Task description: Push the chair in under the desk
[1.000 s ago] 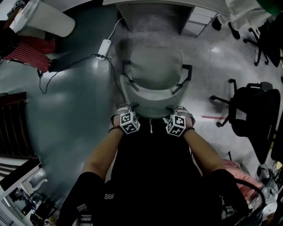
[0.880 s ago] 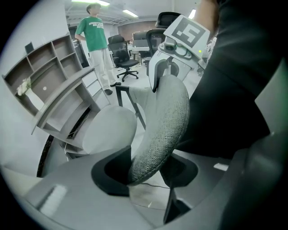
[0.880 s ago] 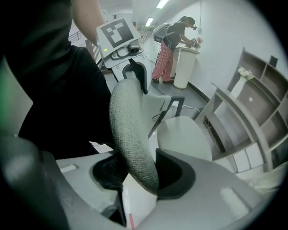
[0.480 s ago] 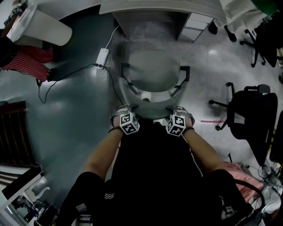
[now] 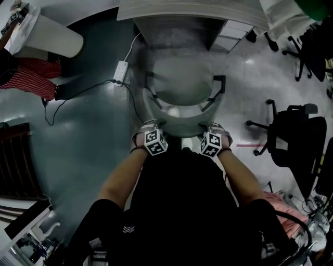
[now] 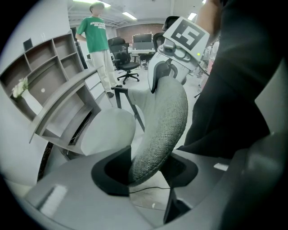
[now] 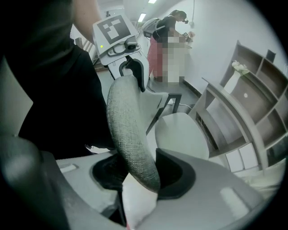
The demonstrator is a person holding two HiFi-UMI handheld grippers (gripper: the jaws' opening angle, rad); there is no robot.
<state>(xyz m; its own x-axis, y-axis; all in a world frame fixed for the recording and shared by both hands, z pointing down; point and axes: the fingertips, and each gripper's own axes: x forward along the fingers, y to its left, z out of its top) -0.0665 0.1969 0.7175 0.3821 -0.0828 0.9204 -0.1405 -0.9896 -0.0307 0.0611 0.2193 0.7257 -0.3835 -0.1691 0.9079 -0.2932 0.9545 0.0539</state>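
A grey chair (image 5: pixel 182 83) stands in front of the desk (image 5: pixel 177 9), its seat close to the desk's front edge. My left gripper (image 5: pixel 156 126) is shut on the left part of the fabric backrest rim (image 5: pixel 179 123). My right gripper (image 5: pixel 209 128) is shut on the right part. In the left gripper view the woven backrest (image 6: pixel 162 130) runs between the jaws of my left gripper (image 6: pixel 144 173), with the seat (image 6: pixel 108 132) and desk (image 6: pixel 58 108) beyond. The right gripper view shows the backrest (image 7: pixel 128 134) clamped in my right gripper (image 7: pixel 141 179).
A power strip with its cable (image 5: pixel 121 70) lies on the floor left of the chair. A drawer unit (image 5: pixel 234 31) sits under the desk's right side. A black office chair (image 5: pixel 299 135) stands at right, a white bin (image 5: pixel 49 31) at far left. A person in green (image 6: pixel 96 40) stands beyond the desk.
Both grippers and the chair have moved forward toward the desk together. The seat is now nearer the desk's edge. The grip on the backrest is unchanged.
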